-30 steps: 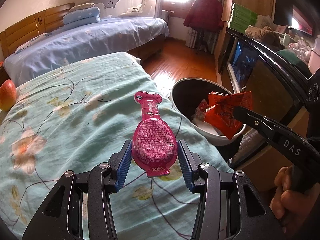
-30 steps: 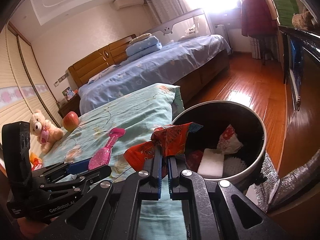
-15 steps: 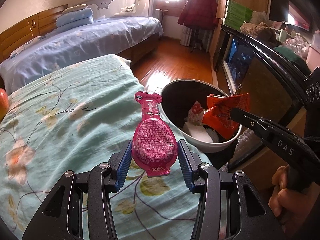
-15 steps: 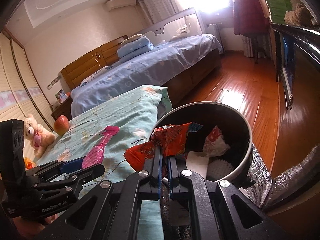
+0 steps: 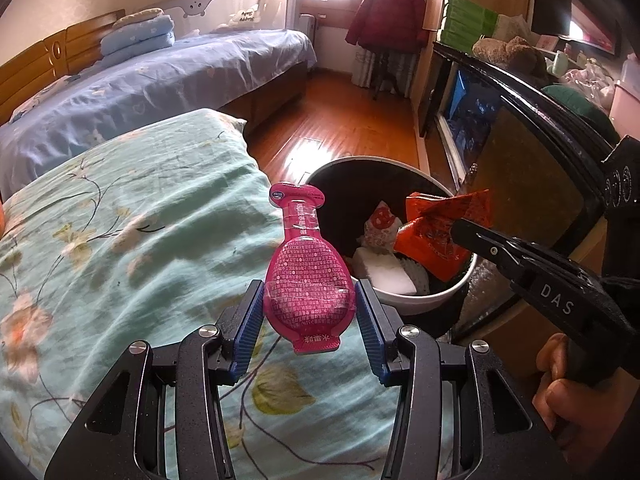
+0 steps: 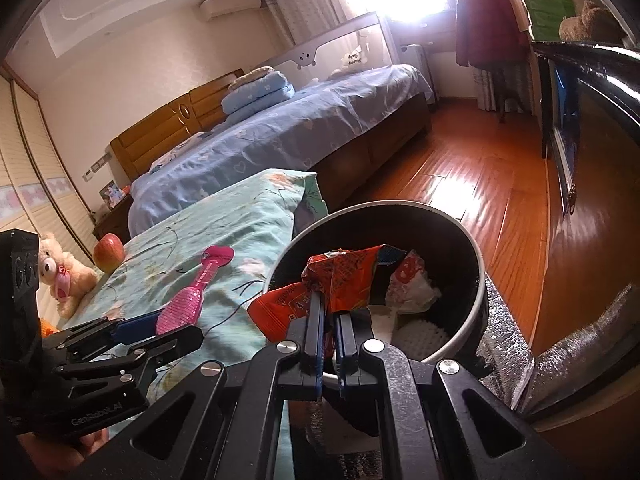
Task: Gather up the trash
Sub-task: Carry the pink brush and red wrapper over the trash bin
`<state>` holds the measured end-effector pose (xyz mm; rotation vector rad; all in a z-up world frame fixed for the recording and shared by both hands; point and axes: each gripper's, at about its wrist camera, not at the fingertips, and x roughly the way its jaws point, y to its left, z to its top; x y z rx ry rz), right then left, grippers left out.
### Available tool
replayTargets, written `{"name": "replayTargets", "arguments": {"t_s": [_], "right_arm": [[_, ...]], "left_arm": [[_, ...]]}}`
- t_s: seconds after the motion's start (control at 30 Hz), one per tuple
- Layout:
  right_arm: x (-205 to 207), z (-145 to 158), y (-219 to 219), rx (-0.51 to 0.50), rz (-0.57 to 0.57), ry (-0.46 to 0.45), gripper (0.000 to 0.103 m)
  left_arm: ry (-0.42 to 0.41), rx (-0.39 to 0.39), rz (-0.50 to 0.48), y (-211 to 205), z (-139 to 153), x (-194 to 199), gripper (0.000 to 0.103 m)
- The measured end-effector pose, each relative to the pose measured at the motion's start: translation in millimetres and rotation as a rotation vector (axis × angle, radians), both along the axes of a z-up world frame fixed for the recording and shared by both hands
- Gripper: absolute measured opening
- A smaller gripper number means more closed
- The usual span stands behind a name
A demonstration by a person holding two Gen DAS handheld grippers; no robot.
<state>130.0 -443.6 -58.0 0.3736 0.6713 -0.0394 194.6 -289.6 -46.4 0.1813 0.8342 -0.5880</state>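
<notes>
Left gripper (image 5: 309, 312): blue-padded jaws closed on the wide lower body of a pink sachet (image 5: 306, 276), neck upward, held above the foot edge of the bed (image 5: 120, 216) (teal floral cover).

Right gripper (image 6: 329, 320): jaws narrow, pinching a crumpled orange wrapper (image 6: 340, 284) over the near rim of the waste bin (image 6: 482, 276).

Waste bin: round, black inside, pale rim, on the wooden floor just beside the bed's foot corner; holds a red-and-white wrapper (image 6: 412, 284) and a white foam piece (image 5: 384, 270).

Apple (image 6: 108, 252) and teddy bear (image 6: 66, 272): at the bed's far end.
</notes>
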Motion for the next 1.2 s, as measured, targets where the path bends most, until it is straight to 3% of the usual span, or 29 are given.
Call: {"name": "replayTargets", "arguments": {"t_s": [1.2], "right_arm": [[25.6, -5.1, -30.3, -0.044, -0.031, 0.045, 0.004]], "left_arm": [[0.021, 0.031, -0.050, -36.7, -9.1, 26.4, 0.045]]}}
